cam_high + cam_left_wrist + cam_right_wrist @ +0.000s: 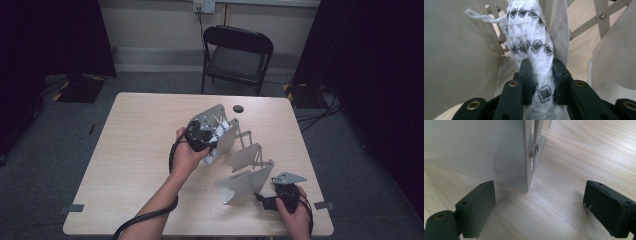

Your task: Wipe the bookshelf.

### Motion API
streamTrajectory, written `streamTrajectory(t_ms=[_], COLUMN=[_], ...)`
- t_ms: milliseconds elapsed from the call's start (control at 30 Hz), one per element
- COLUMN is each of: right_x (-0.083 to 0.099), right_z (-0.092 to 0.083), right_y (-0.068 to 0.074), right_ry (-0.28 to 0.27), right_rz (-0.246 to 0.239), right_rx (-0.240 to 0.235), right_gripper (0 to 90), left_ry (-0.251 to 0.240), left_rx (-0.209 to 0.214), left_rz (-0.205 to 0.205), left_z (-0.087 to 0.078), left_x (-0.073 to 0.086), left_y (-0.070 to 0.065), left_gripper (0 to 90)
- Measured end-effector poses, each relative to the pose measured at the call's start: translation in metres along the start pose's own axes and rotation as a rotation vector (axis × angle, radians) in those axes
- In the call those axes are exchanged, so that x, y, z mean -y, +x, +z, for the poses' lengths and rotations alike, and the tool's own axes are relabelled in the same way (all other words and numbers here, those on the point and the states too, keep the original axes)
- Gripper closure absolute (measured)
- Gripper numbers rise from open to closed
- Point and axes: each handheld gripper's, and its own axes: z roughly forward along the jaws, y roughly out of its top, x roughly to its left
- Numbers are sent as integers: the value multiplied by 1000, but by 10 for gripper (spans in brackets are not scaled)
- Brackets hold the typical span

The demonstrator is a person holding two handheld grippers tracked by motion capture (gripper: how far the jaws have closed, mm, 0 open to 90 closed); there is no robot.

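Black jaws of the left gripper (pixel 541 82) rise from the bottom centre of the left gripper view, clamped on a white knitted cloth with black diamond bands (pixel 530 47). It runs up through the middle of the frame, a loose white yarn loop trailing to the upper left. Pale grey panels of a folding accordion rack (pixel 454 57) stand on both sides, so the cloth hangs in a slot between two panels, with lattice bars crossing the upper right over the light wooden table (pixel 581 55).

Nearest in the right gripper view are the right gripper's (pixel 539 202) two black pads, wide apart at lower left and lower right with nothing between them. A corner of the rack's end panel, with its rivet, meets the table just beyond the left pad, close to it; I cannot tell whether they touch.

From the high view, the left gripper sits at frame centre over the rack's far end, the cloth showing white beside it, while the right gripper rests at lower right next to the near end panel. A black folding chair (pixel 237 55) stands beyond the table.

Judged from this, the cloth is being handled in the rack's far slot while the right gripper waits by the near end. Next, the left grip must stay firm and keep the yarn loop clear of the lattice bars.
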Motion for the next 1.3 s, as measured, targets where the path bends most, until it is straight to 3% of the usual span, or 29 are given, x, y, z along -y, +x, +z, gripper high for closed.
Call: streamTrajectory(t_ms=[267, 500, 667, 867, 1133, 1233, 1300], right_x=[0, 0, 0, 0, 0, 0, 0], right_z=[0, 0, 0, 0, 0, 0, 0], right_y=[0, 0, 1, 1, 1, 1, 1], right_ry=[0, 1, 0, 0, 0, 0, 0], right_rz=[1, 1, 0, -1, -1, -1, -1], right_rx=[0, -1, -3, -3, -3, -3, -3], right_gripper=[101, 102, 102, 102, 101, 102, 102], left_ry=[30, 58, 109, 94, 111, 119, 129], left_rx=[-4, -10, -7, -28, -22, -36, -58], left_rz=[7, -14, -31, -66, -94, -85, -51], left_z=[12, 24, 30, 23, 16, 22, 22], left_x=[15, 30, 48, 62, 77, 84, 84], left_y=[-1, -1, 1, 4, -5, -7, -8], left_gripper=[728, 699, 678, 543, 482, 469, 516])
